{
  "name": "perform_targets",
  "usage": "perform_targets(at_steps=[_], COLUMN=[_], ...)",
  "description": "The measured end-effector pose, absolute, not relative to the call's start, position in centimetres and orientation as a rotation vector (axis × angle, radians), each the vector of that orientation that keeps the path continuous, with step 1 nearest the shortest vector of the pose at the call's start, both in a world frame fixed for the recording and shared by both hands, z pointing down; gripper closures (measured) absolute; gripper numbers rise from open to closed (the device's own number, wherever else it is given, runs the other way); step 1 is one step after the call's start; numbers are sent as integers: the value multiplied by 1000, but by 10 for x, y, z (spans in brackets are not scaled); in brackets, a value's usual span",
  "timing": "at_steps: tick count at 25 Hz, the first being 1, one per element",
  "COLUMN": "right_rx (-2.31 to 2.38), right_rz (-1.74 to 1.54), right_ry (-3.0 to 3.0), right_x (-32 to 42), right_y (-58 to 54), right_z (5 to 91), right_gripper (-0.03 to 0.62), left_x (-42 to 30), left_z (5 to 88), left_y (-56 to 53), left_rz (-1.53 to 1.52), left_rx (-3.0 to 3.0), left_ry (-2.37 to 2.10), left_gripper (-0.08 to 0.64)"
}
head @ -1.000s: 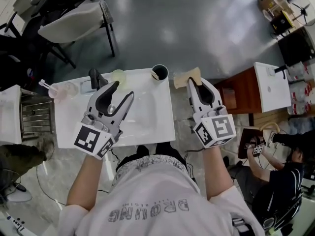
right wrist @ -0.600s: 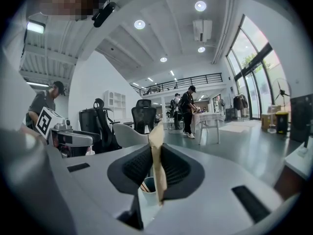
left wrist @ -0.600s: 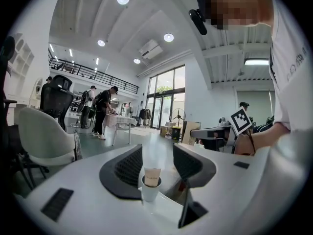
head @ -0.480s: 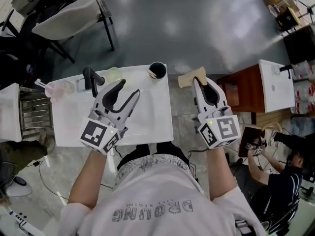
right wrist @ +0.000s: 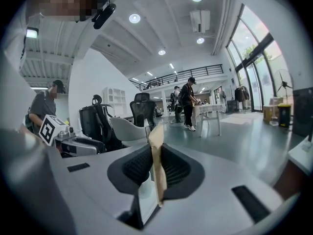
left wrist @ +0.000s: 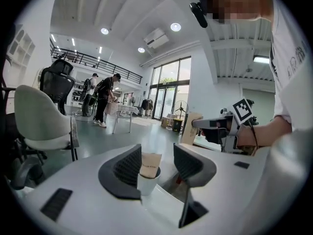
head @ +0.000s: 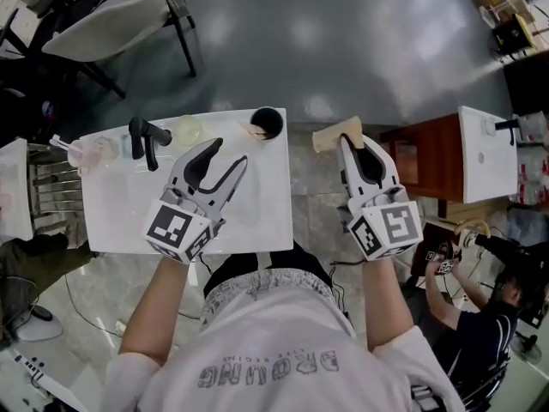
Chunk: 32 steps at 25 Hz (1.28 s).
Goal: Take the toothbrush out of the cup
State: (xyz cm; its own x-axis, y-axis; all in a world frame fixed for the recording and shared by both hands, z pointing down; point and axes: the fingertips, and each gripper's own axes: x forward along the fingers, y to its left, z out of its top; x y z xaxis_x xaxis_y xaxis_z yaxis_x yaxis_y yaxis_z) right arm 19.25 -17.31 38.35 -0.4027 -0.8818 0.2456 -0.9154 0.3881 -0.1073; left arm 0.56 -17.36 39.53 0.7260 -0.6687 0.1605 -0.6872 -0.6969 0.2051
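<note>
On the white surface (head: 111,221), the cup (left wrist: 145,185) sits straight ahead of the left claw (head: 230,152), near but not yet reached. This is the nearer claw, and its jaws are spread wide, have just been opening more, and hold nothing. The toothbrush (left wrist: 149,164), which looks wrapped in a tan pack, stands up in the cup with its top over the rim. The right claw (head: 353,142) is off beside the surface, pinching a tan paper (right wrist: 157,170).

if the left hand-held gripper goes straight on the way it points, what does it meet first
Most likely the cup with the brown packet in it. The left hand-held gripper, whose jaws have just been opening with nothing in them, frames it ahead; the gap is hard to judge.
</note>
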Motion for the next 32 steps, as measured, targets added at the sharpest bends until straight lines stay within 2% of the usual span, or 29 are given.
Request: perform_targets(at_steps=[32], right_rx=[1470], right_rz=[511], right_ry=[-2514], right_x=[218], right_y=[-212], right_z=[447], right_gripper=[531], left_x=[48], left_z=[474], left_y=[-210], left_rz=[249], left_rx=[2563], left_ry=[-1100], left_gripper=[308])
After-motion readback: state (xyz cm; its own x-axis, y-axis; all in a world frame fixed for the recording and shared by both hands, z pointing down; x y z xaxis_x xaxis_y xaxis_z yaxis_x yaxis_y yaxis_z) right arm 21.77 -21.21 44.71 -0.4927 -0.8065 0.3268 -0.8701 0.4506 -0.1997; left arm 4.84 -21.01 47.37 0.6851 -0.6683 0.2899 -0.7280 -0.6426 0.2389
